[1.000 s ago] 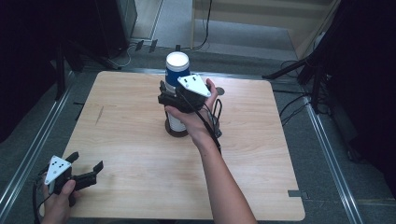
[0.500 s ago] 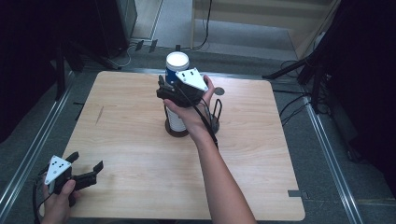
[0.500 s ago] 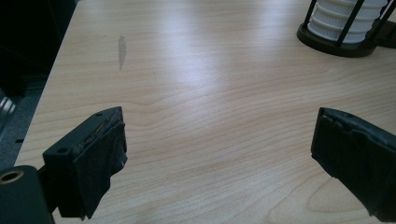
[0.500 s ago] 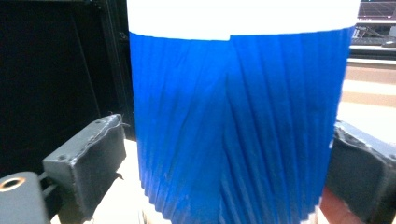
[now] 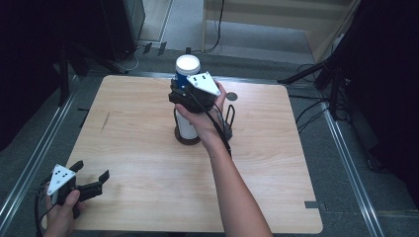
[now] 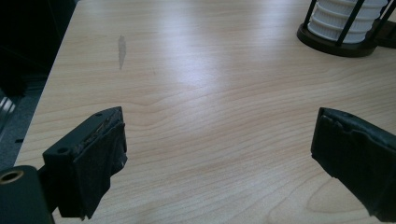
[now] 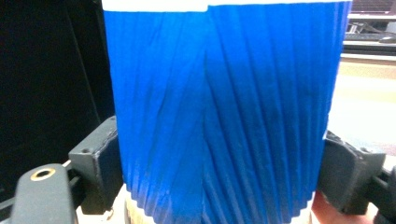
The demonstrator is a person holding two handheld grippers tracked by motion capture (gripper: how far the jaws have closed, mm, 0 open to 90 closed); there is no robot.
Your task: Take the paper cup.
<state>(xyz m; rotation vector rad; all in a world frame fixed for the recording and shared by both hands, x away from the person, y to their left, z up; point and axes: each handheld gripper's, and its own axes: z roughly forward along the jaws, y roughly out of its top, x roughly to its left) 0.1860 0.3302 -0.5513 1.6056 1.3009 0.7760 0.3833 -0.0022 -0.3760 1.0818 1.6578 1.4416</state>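
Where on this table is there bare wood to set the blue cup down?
Bare table lies between the left gripper and the cup rack, and along the right edge past the forearm. Crowded at centre, where the right gripper clamps the blue cup.

The worktop [image 5: 148, 148] is evenly lit from above; glare is seen on it, dark surroundings, and close-up blur.

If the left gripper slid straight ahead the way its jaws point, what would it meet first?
Probably nothing soon: ahead of the left gripper lies bare table. The black rack of white cups stands off to the right; depth is uncertain.
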